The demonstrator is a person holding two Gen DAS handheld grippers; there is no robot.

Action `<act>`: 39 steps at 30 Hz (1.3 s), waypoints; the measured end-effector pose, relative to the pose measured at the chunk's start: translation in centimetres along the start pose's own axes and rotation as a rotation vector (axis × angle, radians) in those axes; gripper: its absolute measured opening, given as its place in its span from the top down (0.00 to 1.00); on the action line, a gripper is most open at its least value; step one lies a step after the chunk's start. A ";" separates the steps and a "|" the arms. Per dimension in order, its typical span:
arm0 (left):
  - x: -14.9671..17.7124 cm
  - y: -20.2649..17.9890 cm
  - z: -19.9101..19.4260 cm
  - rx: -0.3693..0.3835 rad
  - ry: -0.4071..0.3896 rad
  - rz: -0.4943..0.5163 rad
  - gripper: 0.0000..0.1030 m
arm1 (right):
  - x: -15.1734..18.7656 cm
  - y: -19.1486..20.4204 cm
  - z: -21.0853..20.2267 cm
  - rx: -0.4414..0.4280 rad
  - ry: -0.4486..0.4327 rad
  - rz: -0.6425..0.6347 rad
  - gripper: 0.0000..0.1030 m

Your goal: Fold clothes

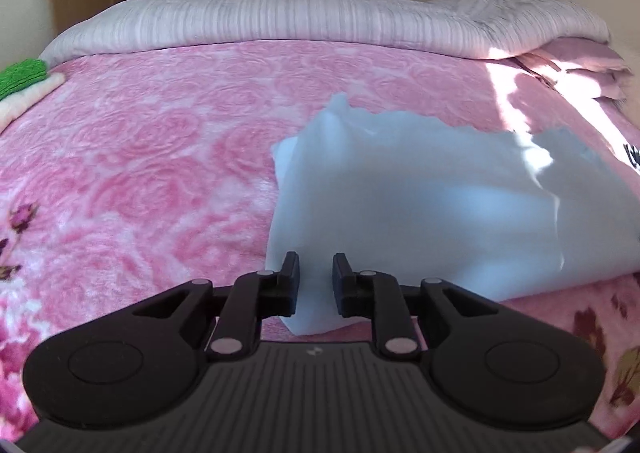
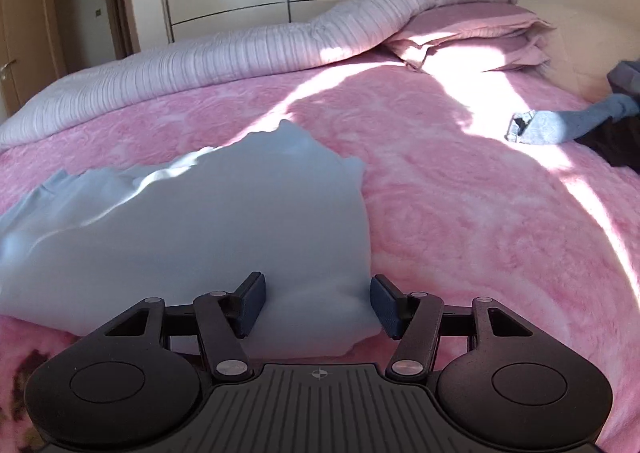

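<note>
A pale blue garment (image 1: 420, 193) lies folded and rumpled on the pink rose-patterned blanket (image 1: 140, 157). Its near left corner sits between the fingers of my left gripper (image 1: 316, 281), whose jaws stand a narrow gap apart and do not pinch the cloth. In the right wrist view the same garment (image 2: 220, 213) spreads to the left. Its near right corner lies between the widely spread fingers of my right gripper (image 2: 317, 305), which is open. Both grippers hover low over the garment's near edge.
A striped lilac duvet (image 1: 280, 21) is rolled along the far side of the bed, with pink pillows (image 2: 472, 33) at the right. A green cloth (image 1: 20, 77) lies far left. Grey-blue clothes (image 2: 560, 125) and a dark garment (image 2: 616, 145) lie at the right edge.
</note>
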State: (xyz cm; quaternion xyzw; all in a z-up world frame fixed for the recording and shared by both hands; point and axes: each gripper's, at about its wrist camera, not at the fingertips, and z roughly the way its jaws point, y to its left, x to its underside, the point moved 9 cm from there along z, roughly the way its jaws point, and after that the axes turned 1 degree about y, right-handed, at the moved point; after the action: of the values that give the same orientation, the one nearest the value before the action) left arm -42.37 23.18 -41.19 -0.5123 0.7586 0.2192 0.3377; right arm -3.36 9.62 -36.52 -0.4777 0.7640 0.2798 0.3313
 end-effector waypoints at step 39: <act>6.1 -8.6 -12.2 -0.110 0.037 0.146 0.65 | 7.7 9.3 -10.7 -0.013 0.150 -0.078 0.44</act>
State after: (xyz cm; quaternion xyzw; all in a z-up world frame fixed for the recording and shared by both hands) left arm -39.43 7.79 -37.27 -0.4774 0.7868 0.2750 0.2782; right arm -16.92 1.11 -34.74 -0.5289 0.7656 0.2353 0.2807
